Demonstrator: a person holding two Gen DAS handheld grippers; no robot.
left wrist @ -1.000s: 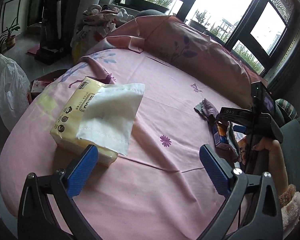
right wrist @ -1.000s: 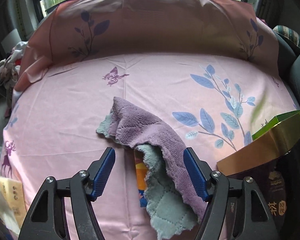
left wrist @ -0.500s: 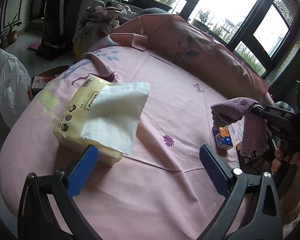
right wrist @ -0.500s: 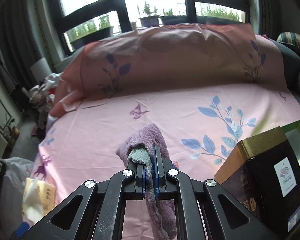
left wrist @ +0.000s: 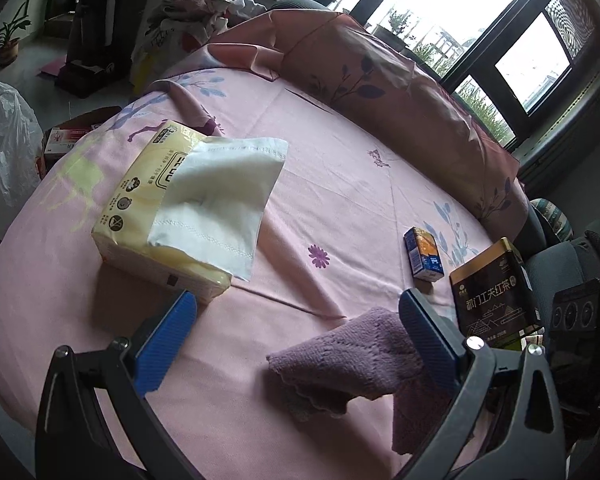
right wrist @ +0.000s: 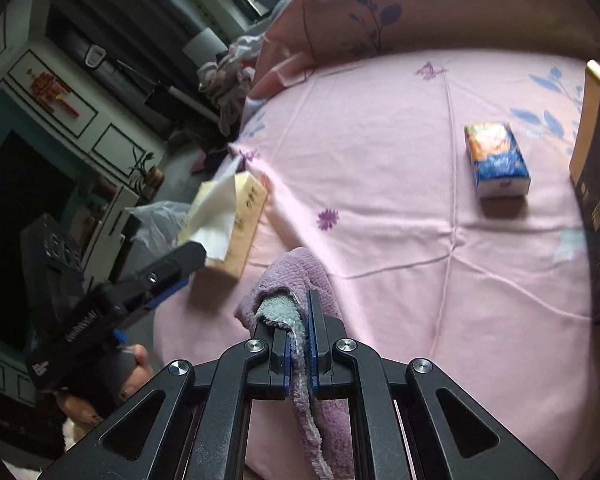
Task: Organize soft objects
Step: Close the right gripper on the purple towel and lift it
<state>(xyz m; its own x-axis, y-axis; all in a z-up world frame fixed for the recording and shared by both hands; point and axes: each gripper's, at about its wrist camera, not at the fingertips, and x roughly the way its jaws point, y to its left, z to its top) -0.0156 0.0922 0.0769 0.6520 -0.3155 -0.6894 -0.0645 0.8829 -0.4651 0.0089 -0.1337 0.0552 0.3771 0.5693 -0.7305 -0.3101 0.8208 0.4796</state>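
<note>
Right gripper (right wrist: 298, 338): fingers pressed together on a fold of the purple cloth (right wrist: 296, 280); the cloth's grey-green underside shows in the pinch, and a tail of it hangs down between the gripper's arms.
Purple cloth, from the left wrist view (left wrist: 352, 360): bunched on the pink sheet, just inside the left gripper's right finger and partly hidden behind it; its scalloped edge points toward the gap between the two fingers.
Left gripper (left wrist: 296, 320): fingers spread wide, nothing between the blue pads (left wrist: 166, 340); it hovers low over the sheet, and its left finger sits just in front of the tissue pack.
Left gripper, from the right wrist view (right wrist: 180, 264): to the left of the pinched cloth, held by a hand (right wrist: 112, 380) at the lower left.
Tissue pack (left wrist: 156, 208): yellow, ahead and left of the left gripper, with a white tissue (left wrist: 220, 192) pulled out and draped over its top.
Small blue-and-orange packet (right wrist: 496, 160): ahead and right of the right gripper, lying flat on the sheet, well apart from the cloth.
Black-and-gold tea tin (left wrist: 492, 292): upright, just right of the packet, at the sheet's right edge.
Pink sheet (left wrist: 340, 184): printed with flowers and leaves, under everything.
</note>
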